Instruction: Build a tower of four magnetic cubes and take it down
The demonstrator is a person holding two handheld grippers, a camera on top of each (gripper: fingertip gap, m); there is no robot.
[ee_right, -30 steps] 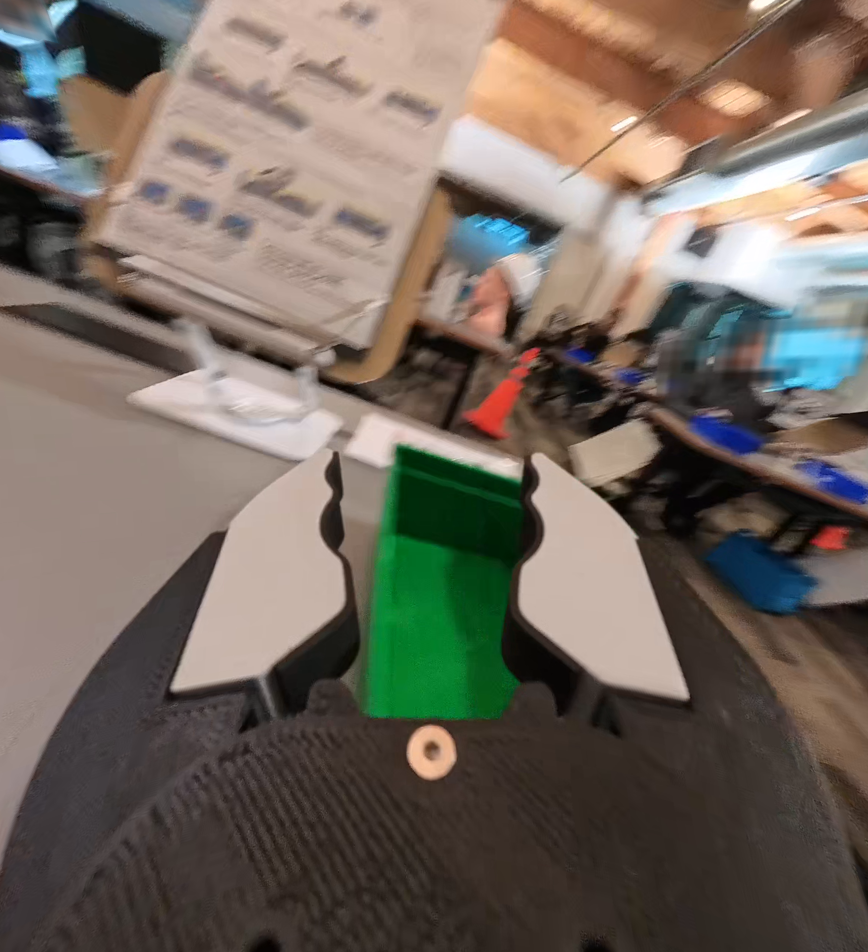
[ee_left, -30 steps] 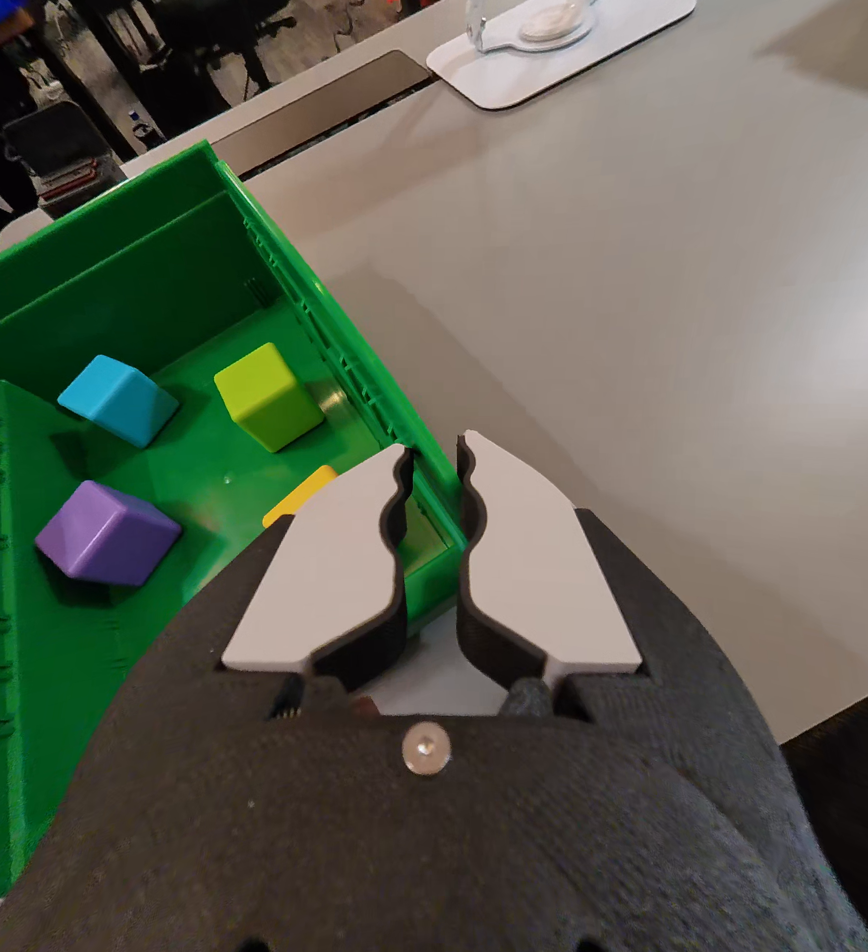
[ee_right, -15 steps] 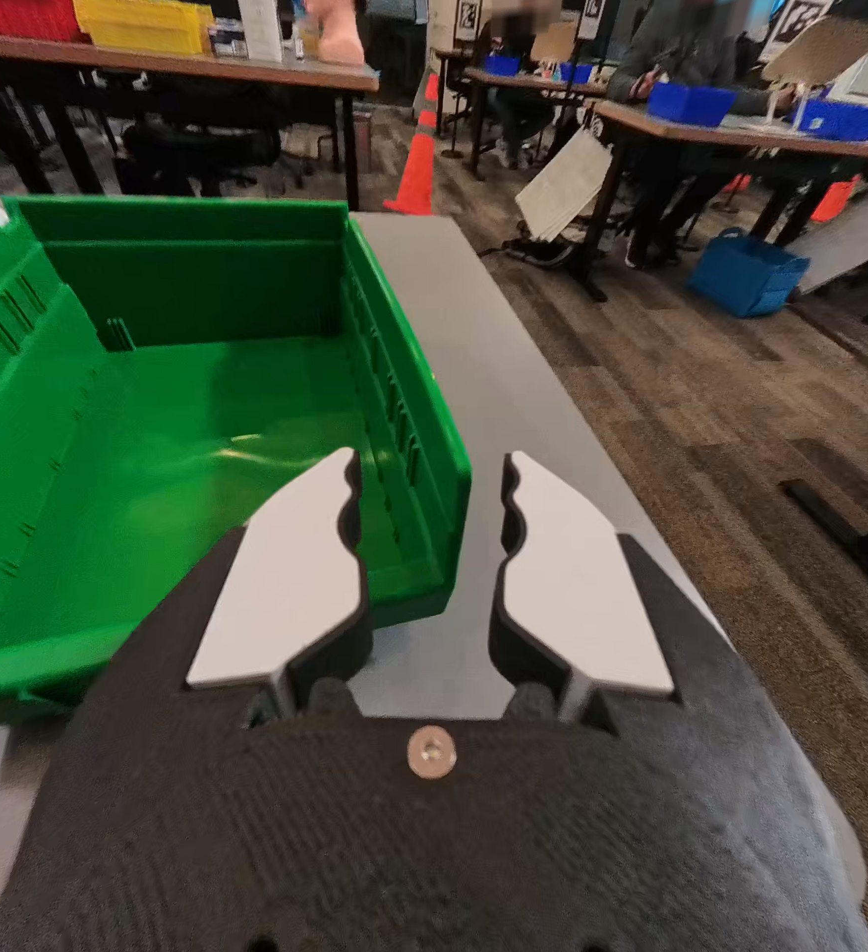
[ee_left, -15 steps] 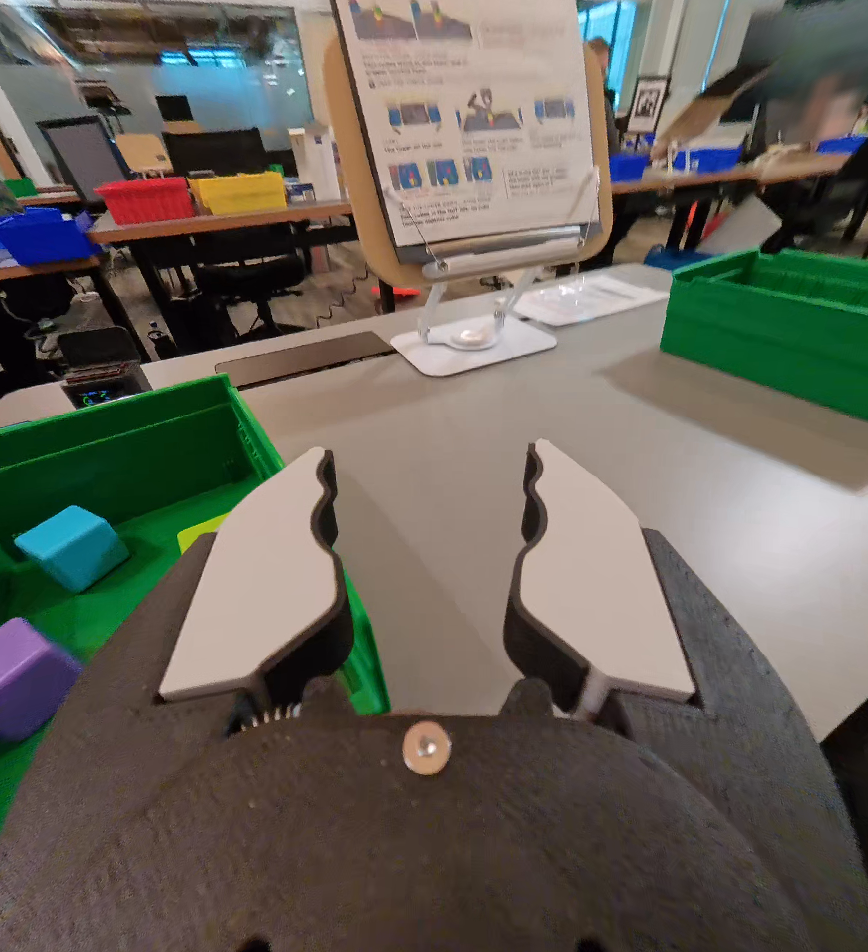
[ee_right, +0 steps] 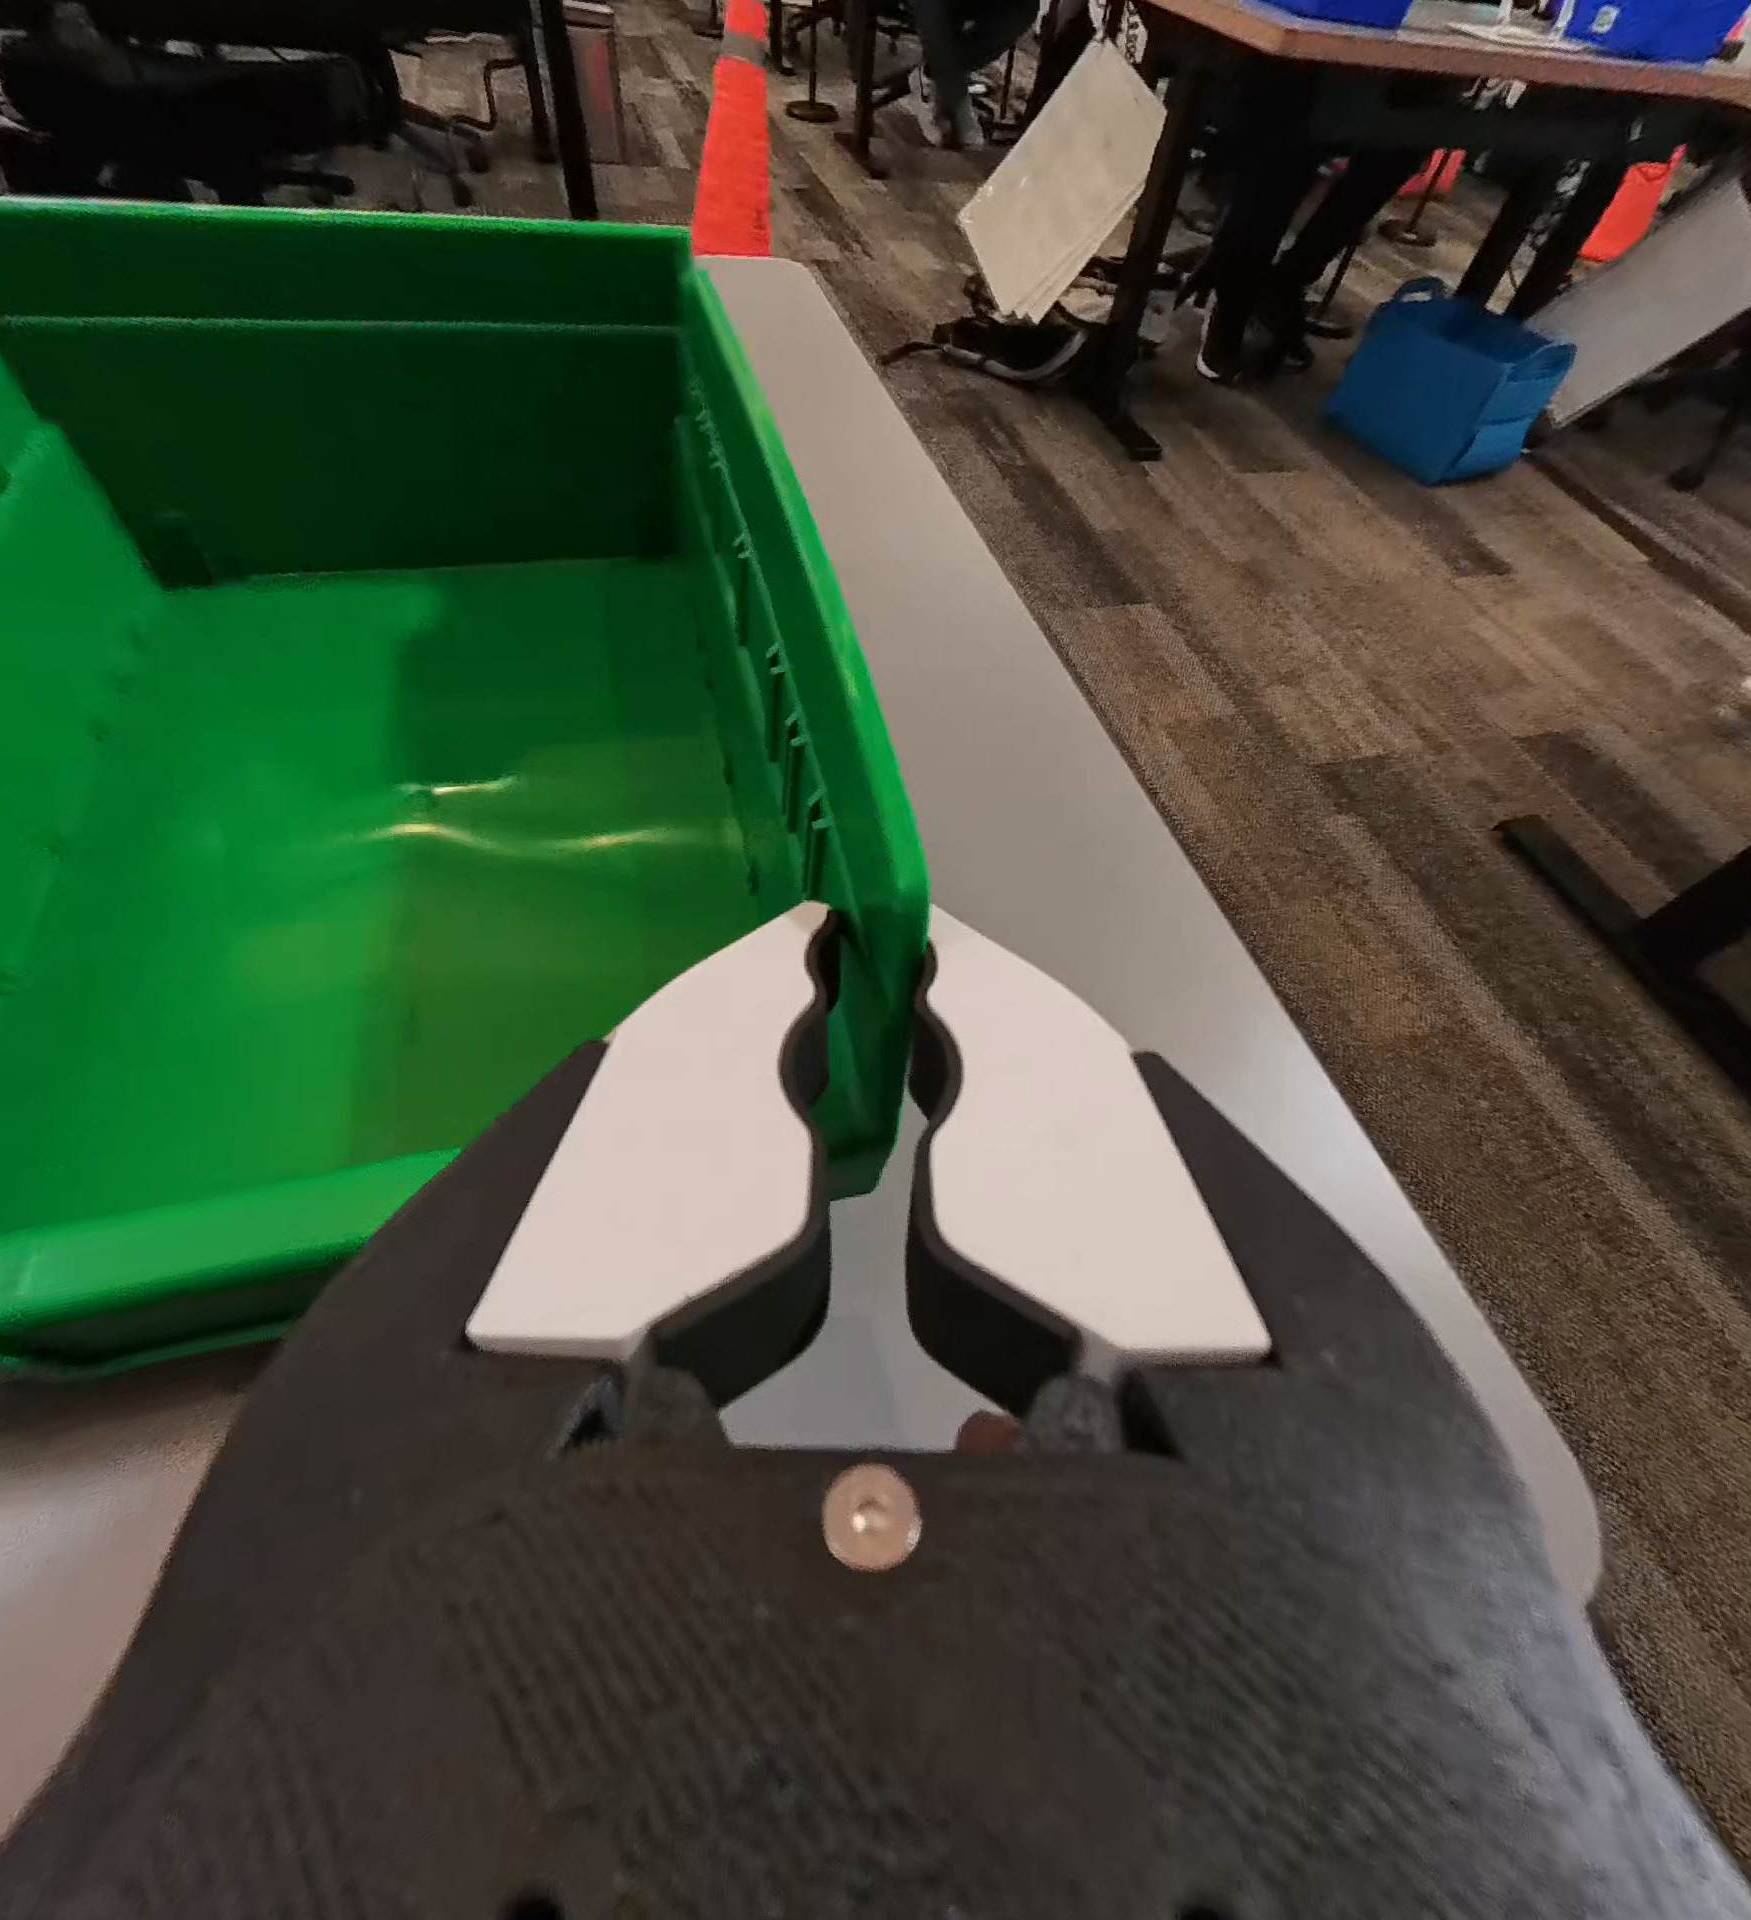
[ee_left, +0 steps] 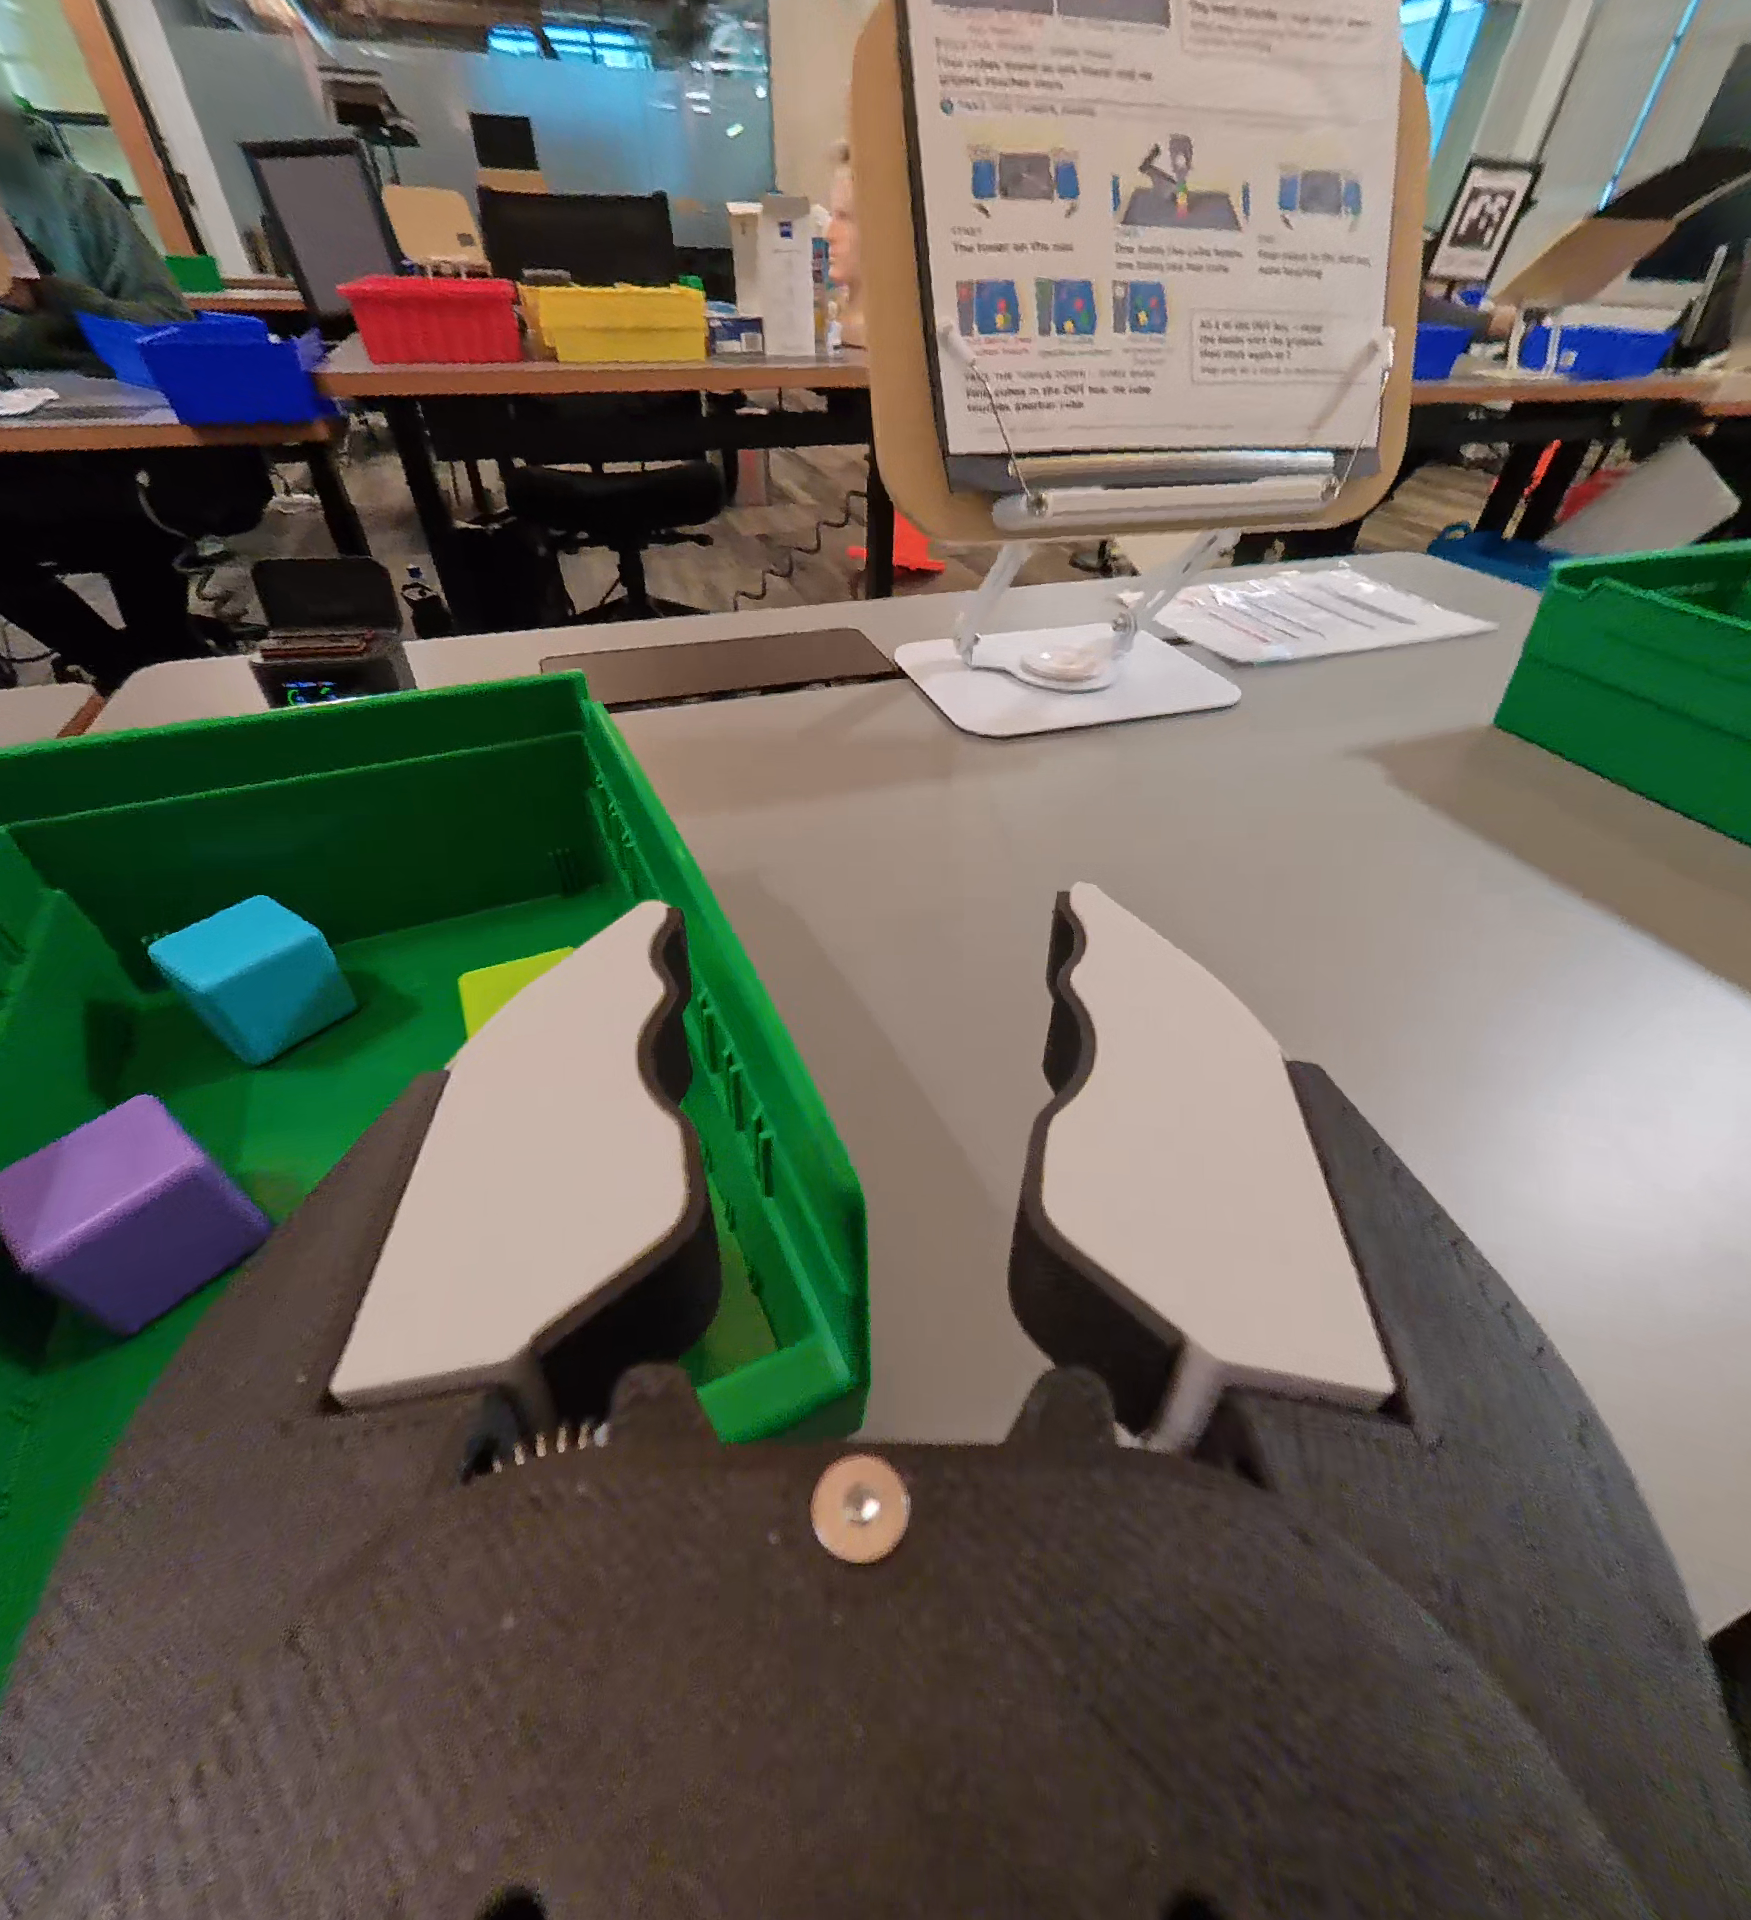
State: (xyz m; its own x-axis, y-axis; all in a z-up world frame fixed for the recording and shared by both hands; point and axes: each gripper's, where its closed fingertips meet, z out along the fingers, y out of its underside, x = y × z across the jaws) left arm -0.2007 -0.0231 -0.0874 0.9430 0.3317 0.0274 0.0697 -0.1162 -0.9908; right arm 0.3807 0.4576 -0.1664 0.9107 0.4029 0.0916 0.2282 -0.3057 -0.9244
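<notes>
In the left wrist view a green bin (ee_left: 258, 727) sits on the grey table (ee_left: 1266, 987) and holds a blue cube (ee_left: 253, 977), a purple cube (ee_left: 123, 1210) and a lime cube (ee_left: 507, 992) partly hidden by my finger. My left gripper (ee_left: 866, 914) is open and empty, with the bin's right wall between its spread jaws. In the right wrist view my right gripper (ee_right: 881, 935) is shut on the right wall of an empty green bin (ee_right: 331, 260), near its front right corner. That bin also shows in the left wrist view (ee_left: 1681, 717) at the far right.
A document stand (ee_left: 1141, 260) with a white base (ee_left: 1068, 686) and a sheet of paper (ee_left: 1318, 613) are at the table's back. The table edge (ee_right: 1110, 790) runs just right of the empty bin, with floor, an orange cone (ee_right: 736, 135) and a blue bag (ee_right: 1453, 384) beyond. The gap from one gripper's tips to the other's is roughly 75 centimetres.
My left gripper opened off the bin's right wall and tilted up to level. My right gripper swung down to the empty bin and closed on its right wall.
</notes>
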